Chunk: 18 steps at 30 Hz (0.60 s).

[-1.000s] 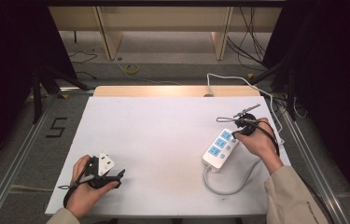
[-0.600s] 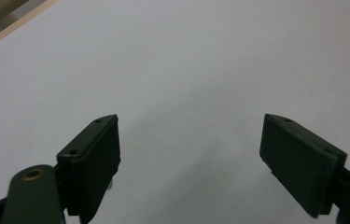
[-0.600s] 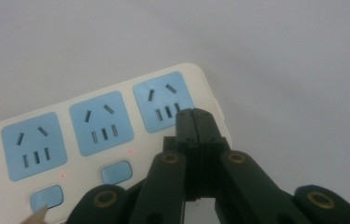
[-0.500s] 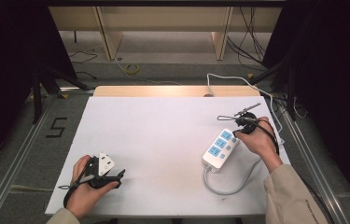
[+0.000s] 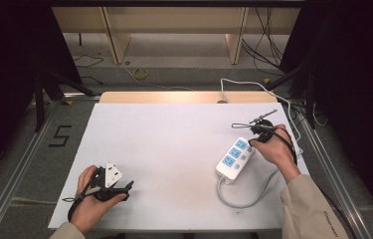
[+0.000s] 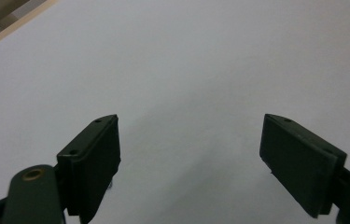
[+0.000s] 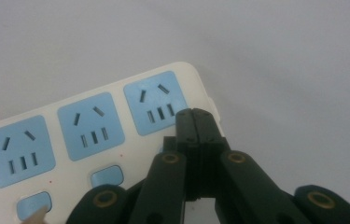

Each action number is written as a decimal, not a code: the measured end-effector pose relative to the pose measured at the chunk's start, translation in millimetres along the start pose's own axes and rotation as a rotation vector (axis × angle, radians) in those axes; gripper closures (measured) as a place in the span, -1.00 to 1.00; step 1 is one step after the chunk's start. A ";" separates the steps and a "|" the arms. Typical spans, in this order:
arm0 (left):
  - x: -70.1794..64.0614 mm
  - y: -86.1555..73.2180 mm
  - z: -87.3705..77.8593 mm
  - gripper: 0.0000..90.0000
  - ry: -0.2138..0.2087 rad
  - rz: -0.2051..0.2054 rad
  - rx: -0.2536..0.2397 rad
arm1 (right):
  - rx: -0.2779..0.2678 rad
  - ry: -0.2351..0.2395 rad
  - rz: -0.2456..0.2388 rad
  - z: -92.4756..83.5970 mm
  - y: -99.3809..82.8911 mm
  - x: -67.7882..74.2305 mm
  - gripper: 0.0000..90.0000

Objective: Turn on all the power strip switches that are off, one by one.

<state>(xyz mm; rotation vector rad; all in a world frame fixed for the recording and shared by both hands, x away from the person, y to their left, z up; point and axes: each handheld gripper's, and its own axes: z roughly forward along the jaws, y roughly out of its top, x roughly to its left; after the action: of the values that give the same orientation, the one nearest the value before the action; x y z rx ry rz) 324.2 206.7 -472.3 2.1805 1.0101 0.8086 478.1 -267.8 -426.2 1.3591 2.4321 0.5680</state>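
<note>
Power strip [image 5: 234, 159], white with three blue sockets, lies on the right side of the white surface [image 5: 174, 149] in the high view, its cable looping toward the near edge. The right gripper [image 5: 250, 130] is held at the strip's far end, and the left gripper [image 5: 117, 187] rests near the front left corner, well apart from it. In the left gripper view, its fingers [image 6: 91, 158] stand wide apart over bare surface, holding nothing. In the right gripper view, the fingers [image 7: 195, 128] are pressed together with nothing between them, over the strip's edge beside the end socket.
</note>
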 end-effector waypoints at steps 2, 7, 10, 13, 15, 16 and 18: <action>0.0 0.1 -0.1 -0.55 -0.003 0.001 0.003 | 0.003 0.002 -0.002 0.6 -0.1 0.2 1.00; 0.0 0.1 0.0 -0.55 -0.002 0.001 0.002 | 0.011 0.006 -0.006 1.7 -0.1 1.1 1.00; -0.2 0.1 0.1 -0.55 -0.003 0.001 0.002 | 0.014 0.007 -0.008 2.2 0.0 2.3 1.00; -0.5 0.1 0.1 -0.55 -0.005 0.001 0.004 | 0.023 0.009 -0.011 3.1 -0.2 2.3 1.00; -0.5 0.0 0.1 -0.55 -0.006 0.001 0.004 | 0.025 0.011 -0.013 3.8 -0.3 2.5 1.00; -0.5 0.0 0.1 -0.55 -0.005 0.001 0.004 | 0.029 0.010 -0.016 4.1 -0.2 2.9 1.00; -0.4 0.0 0.2 -0.55 -0.006 0.001 0.005 | 0.030 0.010 -0.016 4.7 0.2 3.7 1.00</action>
<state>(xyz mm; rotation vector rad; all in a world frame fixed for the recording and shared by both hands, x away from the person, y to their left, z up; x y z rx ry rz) 324.2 206.3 -472.6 2.1866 1.0086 0.8008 478.4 -263.6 -430.4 1.3503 2.4669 0.5380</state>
